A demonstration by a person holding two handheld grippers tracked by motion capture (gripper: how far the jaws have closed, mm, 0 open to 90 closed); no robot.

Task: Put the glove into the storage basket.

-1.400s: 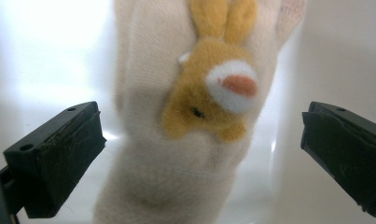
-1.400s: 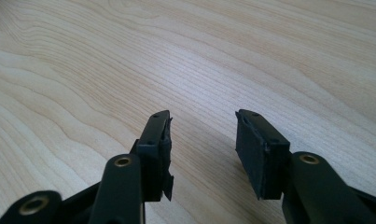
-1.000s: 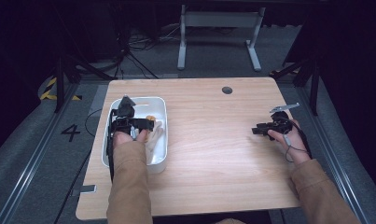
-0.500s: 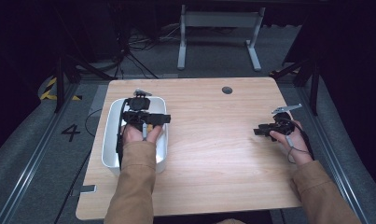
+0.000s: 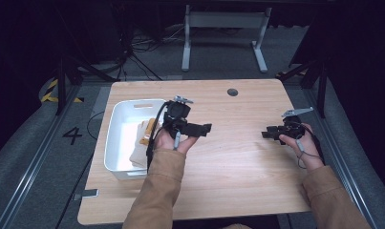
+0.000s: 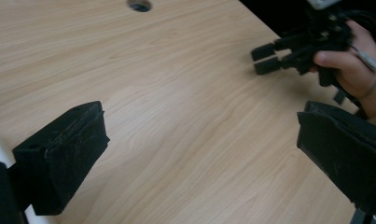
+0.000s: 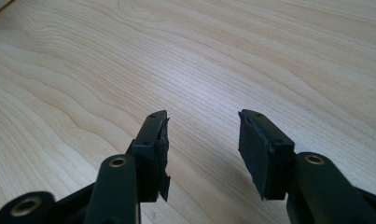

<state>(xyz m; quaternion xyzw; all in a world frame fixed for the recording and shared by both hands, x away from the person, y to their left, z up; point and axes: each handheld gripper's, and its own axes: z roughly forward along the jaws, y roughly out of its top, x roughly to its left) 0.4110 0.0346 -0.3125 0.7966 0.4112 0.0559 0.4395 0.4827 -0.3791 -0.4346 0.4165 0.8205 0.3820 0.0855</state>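
The left hand-held gripper, jaws apart and empty, hovers just right of the white bin; the right hand-held gripper is well apart, also open.

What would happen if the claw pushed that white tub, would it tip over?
Probably not. The white tub looks low and wide with a flat bottom, so it would likely slide on the smooth wooden table. It looks like thin plastic, so probably light. The things inside might shift.

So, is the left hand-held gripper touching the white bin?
Apart. In the high view the left hand-held gripper is over bare table, right of the white bin, with wood visible between them.
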